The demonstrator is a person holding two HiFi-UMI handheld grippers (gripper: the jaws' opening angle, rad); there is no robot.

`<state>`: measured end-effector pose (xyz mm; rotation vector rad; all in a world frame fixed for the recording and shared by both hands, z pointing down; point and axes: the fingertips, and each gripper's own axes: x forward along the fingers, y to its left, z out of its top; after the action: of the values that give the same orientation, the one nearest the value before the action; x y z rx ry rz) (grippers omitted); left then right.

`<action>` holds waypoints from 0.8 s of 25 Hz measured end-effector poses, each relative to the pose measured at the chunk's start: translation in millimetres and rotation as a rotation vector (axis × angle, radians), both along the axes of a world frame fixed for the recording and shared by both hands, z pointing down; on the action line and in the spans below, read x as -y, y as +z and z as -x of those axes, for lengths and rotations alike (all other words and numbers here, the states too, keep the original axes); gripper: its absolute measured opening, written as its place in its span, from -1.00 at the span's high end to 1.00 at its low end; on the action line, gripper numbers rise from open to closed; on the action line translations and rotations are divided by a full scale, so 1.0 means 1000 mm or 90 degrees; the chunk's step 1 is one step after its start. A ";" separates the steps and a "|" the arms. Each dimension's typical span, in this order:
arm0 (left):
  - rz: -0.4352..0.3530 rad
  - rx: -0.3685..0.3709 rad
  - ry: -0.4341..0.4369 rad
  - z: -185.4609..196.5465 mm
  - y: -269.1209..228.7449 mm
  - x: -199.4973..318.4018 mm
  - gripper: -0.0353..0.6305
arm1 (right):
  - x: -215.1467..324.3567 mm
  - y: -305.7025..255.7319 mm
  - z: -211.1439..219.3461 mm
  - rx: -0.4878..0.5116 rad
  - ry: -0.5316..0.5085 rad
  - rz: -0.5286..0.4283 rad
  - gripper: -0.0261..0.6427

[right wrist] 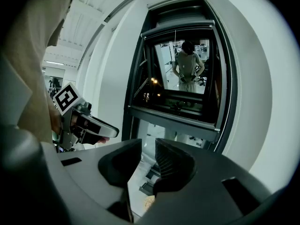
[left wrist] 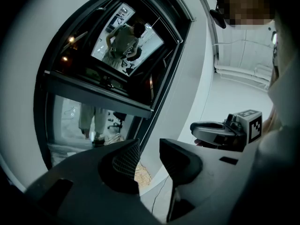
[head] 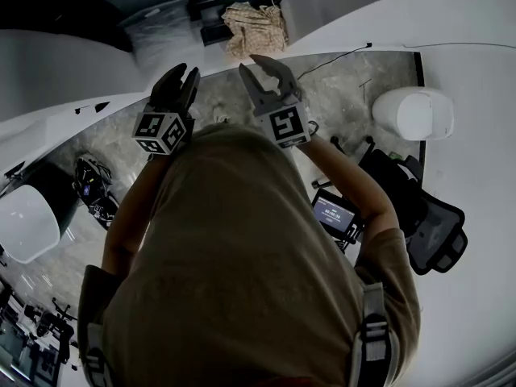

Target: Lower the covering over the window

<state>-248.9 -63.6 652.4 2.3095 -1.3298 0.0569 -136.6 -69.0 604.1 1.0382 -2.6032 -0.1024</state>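
At the head of the dark-framed window [right wrist: 180,111] ahead of us, the covering [right wrist: 180,14] appears drawn up, so the glass is bare, and our own reflection [right wrist: 188,64] shows in the upper pane. We hold both tools raised toward the window, side by side and near each other. Our left gripper [left wrist: 149,149] has its jaws apart, gripping nothing, and our right gripper [right wrist: 148,149] is likewise parted and empty. On the floor at the window's foot lies a crumpled cloth [head: 255,27]. A white bin [head: 411,113] and a black chair [head: 431,224] stand off to our right.
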 end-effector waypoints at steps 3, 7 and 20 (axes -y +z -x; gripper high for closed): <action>0.006 -0.001 -0.006 0.002 0.001 -0.001 0.51 | -0.001 0.001 -0.003 0.001 0.003 0.001 0.63; 0.010 -0.001 -0.010 0.004 0.003 -0.002 0.51 | -0.002 0.005 -0.007 0.001 0.006 0.004 0.63; 0.074 0.020 0.003 0.000 0.014 -0.013 0.84 | -0.007 0.003 -0.005 0.013 -0.002 0.004 0.63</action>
<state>-249.4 -50.9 666.8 2.2231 -1.3022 0.1687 -132.0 -61.8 607.5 1.0388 -2.6214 -0.0849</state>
